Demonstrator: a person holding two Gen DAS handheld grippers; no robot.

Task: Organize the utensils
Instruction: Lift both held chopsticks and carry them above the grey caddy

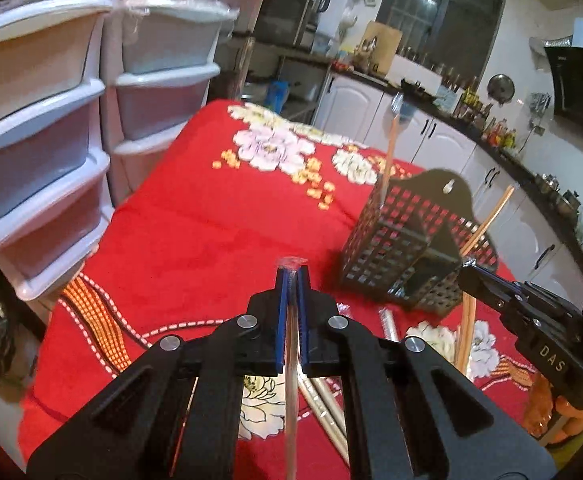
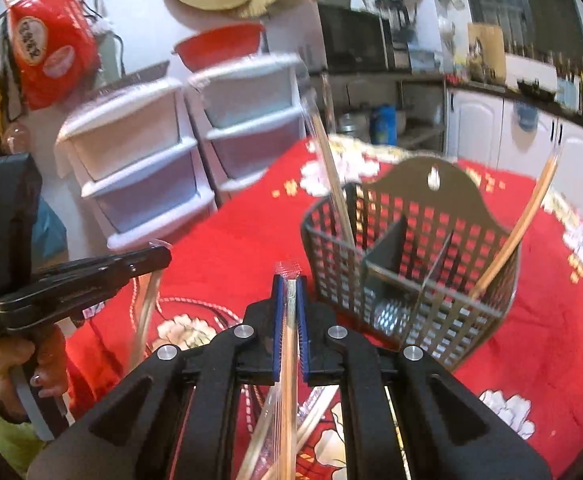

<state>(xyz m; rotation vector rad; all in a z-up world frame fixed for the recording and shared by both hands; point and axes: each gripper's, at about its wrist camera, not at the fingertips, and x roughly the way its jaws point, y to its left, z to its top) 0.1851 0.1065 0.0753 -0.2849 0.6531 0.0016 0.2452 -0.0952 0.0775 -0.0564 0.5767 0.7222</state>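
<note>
Pinching one plastic-wrapped chopstick [image 1: 291,360] each, left tool [image 1: 291,270] and right tool [image 2: 289,278] beside gridded, perforated holder [image 2: 411,248].

The letters "DAS" are showing in pale print on the black body of the right gripper [image 1: 466,267], at about four o'clock in the left wrist view. A red bag [image 2: 49,54] is hanging at ten o'clock in the right wrist view, carrying a round printed label too blurred to read. Small pale print is sitting on the left gripper [image 2: 162,251], also unreadable.
</note>
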